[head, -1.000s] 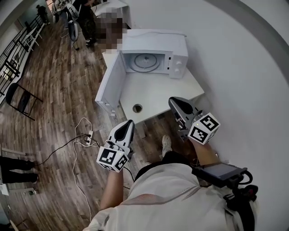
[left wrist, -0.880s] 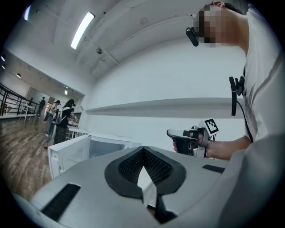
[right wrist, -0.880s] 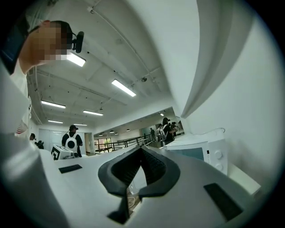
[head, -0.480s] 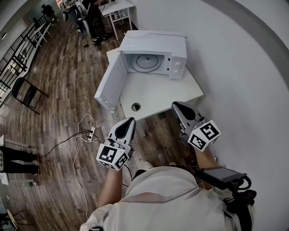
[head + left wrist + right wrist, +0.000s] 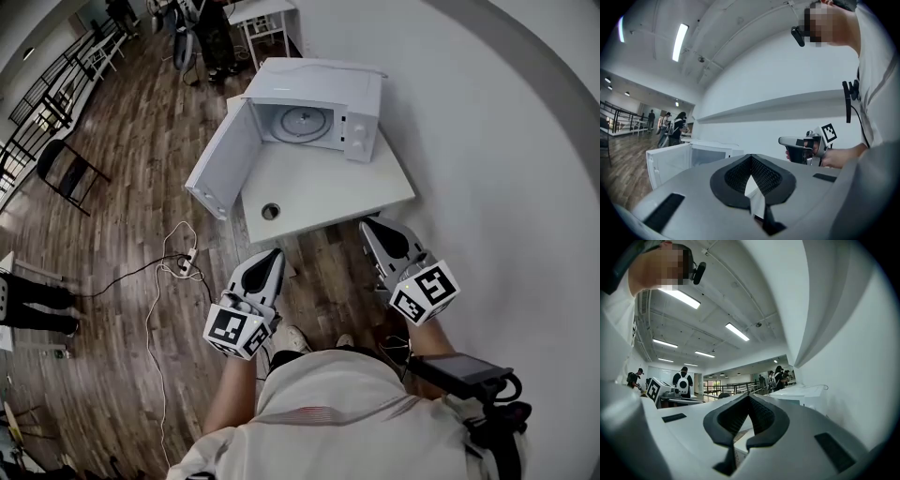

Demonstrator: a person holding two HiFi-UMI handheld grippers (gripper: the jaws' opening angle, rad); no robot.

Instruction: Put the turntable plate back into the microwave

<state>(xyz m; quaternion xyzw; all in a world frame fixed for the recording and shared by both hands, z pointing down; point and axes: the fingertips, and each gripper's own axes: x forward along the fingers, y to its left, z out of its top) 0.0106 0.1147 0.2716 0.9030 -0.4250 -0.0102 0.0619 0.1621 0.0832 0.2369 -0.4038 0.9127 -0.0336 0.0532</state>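
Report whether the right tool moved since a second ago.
Yes: the right tool has drawn back from the white table; its tip now sits off the front edge it overlapped.

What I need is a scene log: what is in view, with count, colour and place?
microwave: one, white, door open, on the table's far end
turntable plate: one, pale, inside the microwave
table: one, white, beside the wall
folding chair: one, black, on the floor at left
power strip: one, white, floor beside the table
left gripper: one, grey, jaws shut, empty
right gripper: one, grey, jaws shut, empty
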